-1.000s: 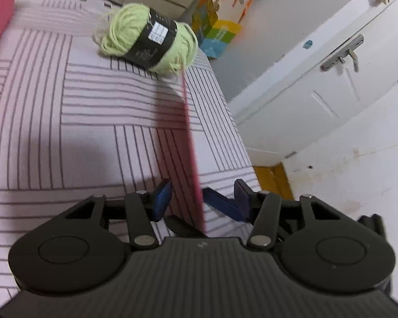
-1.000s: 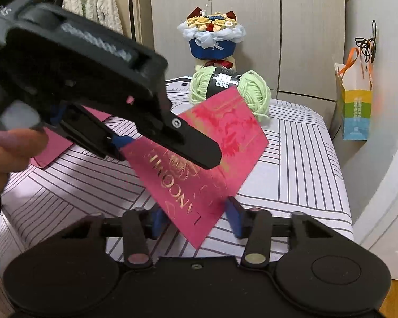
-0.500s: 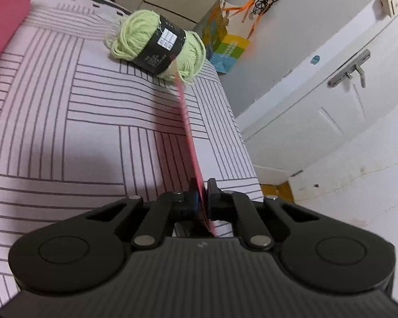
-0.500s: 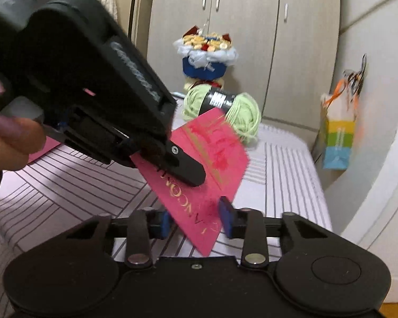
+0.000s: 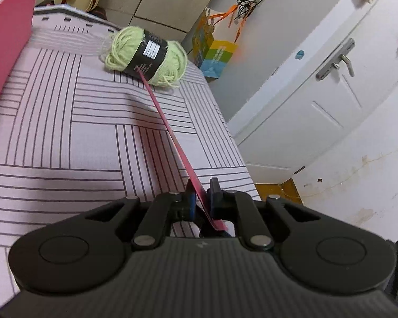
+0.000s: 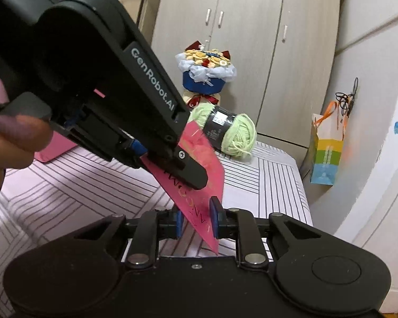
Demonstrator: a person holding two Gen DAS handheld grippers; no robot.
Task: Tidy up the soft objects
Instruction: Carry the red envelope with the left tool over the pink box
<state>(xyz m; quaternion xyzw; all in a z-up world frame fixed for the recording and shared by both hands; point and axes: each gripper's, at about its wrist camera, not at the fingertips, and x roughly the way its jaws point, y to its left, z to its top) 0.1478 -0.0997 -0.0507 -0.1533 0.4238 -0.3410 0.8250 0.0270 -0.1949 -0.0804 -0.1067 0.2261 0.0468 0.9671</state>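
Note:
My left gripper (image 5: pixel 201 198) is shut on a red envelope (image 5: pixel 169 132), seen edge-on above the striped bedsheet (image 5: pixel 66 132). In the right wrist view the left gripper (image 6: pixel 172 164) clamps the envelope (image 6: pixel 199 164), which has gold print and hangs above the bed. My right gripper (image 6: pixel 197 217) has its jaws partly closed around the envelope's lower corner with small gaps on both sides. A light green yarn ball (image 5: pixel 146 55) with a black label lies at the bed's far edge, also in the right wrist view (image 6: pixel 225 129).
A pink box (image 5: pixel 5 39) stands on the bed at the left. A colourful paper bag (image 6: pixel 326 148) hangs beside the bed on the right. A bouquet (image 6: pixel 207 71) stands before the wardrobe (image 6: pixel 252 39). A white door (image 5: pixel 331 92) is right of the bed.
My left gripper closed on the envelope, which was between its open jaws. My right gripper's jaws narrowed around the lower corner. The envelope rose a little.

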